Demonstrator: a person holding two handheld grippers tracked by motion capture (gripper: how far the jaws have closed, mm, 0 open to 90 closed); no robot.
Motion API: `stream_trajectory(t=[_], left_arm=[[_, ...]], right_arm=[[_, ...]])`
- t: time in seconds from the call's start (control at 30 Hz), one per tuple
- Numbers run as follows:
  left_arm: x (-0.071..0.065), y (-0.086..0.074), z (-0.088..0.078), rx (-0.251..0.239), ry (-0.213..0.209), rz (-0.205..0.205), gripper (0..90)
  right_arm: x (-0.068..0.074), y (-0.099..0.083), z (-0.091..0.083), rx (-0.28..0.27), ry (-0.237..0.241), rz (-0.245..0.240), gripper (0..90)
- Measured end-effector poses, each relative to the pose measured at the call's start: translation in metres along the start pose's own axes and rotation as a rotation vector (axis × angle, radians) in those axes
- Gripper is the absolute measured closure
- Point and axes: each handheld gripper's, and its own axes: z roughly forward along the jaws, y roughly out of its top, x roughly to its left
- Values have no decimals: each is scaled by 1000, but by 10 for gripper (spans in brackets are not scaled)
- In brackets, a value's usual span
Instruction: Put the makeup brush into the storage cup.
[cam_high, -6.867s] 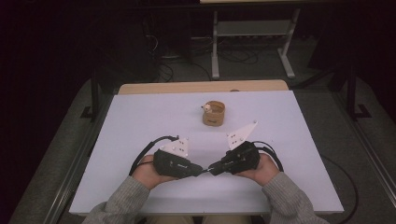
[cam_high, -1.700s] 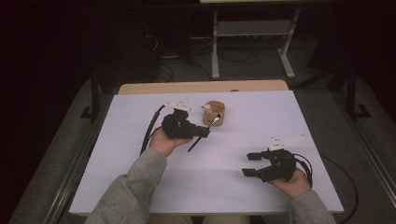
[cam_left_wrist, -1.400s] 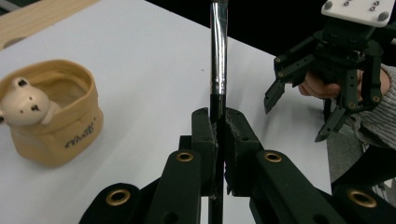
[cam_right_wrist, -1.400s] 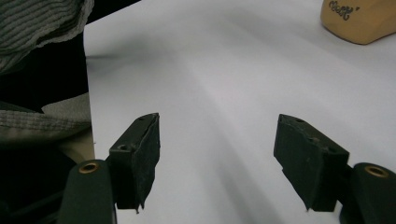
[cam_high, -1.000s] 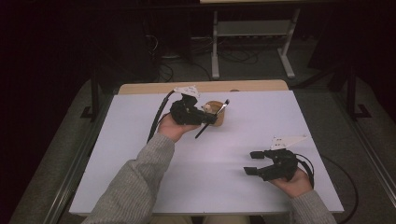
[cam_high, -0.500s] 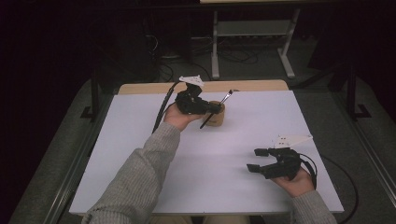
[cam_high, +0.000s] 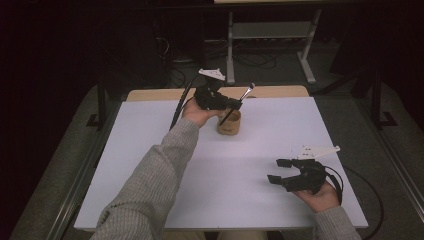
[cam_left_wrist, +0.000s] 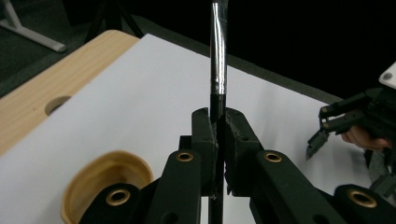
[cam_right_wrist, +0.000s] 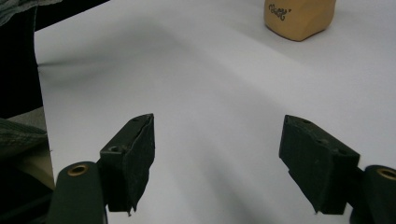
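The right gripper (cam_high: 278, 170) hovers low over the white table (cam_high: 150, 150) at the near right, held in a hand with the palm up; its jaws stand wide apart with nothing between them, as the right gripper view shows, only bare table surface in the gap. Its pads (cam_right_wrist: 135, 158) point toward the far side, where the tan cup (cam_right_wrist: 299, 16) stands well apart from them; dark writing shows on the cup's wall, too small to read.

Farther off, the left arm, in a grey knit sleeve (cam_high: 150, 190), stretches across the table to its far edge. The left gripper (cam_high: 235, 103) is clenched on a thin black brush (cam_left_wrist: 217, 70): in the left gripper view the handle runs upright between the two pads (cam_left_wrist: 204, 135), pinched from both sides, its shiny metal ferrule above them. In the high view the brush slants, bristle end up and away, lower end at the cup's mouth. The cup (cam_high: 229, 122) sits just below and beside these fingers.
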Motion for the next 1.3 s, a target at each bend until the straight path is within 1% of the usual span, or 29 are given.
stream_trajectory(t=[0.23, 0.3, 0.43, 0.47, 0.53, 0.63, 0.77, 0.93, 1.1, 1.3], left_arm=[[9, 14, 9, -10, -3, 2, 837], [13, 18, 11, -24, -5, -11, 837], [21, 24, 13, -51, 2, -17, 837], [24, 25, 14, -58, -1, -22, 837], [28, 26, 16, -75, -21, -44, 837], [33, 26, 21, -85, -2, -40, 837], [41, 24, 25, -121, 6, -64, 837], [49, 23, 30, -117, 34, -71, 837], [56, 20, 35, -146, 56, -78, 836], [63, 13, 42, -126, 60, -93, 834]], right_arm=[[-2, -2, -3, -7, -12, 7, 256], [-3, -2, -4, -9, -11, 11, 256], [-4, -2, -3, -9, -10, 12, 256], [-4, -2, -3, -8, -10, 12, 256], [-4, -2, -3, -10, -9, 12, 256], [-5, -1, -3, -11, -8, 10, 257], [-5, -1, -3, -11, -9, 10, 257], [-6, -1, -2, -8, -11, 10, 256], [-7, -1, -3, -17, -6, 10, 257], [-8, -1, -5, -22, -5, 13, 256]])
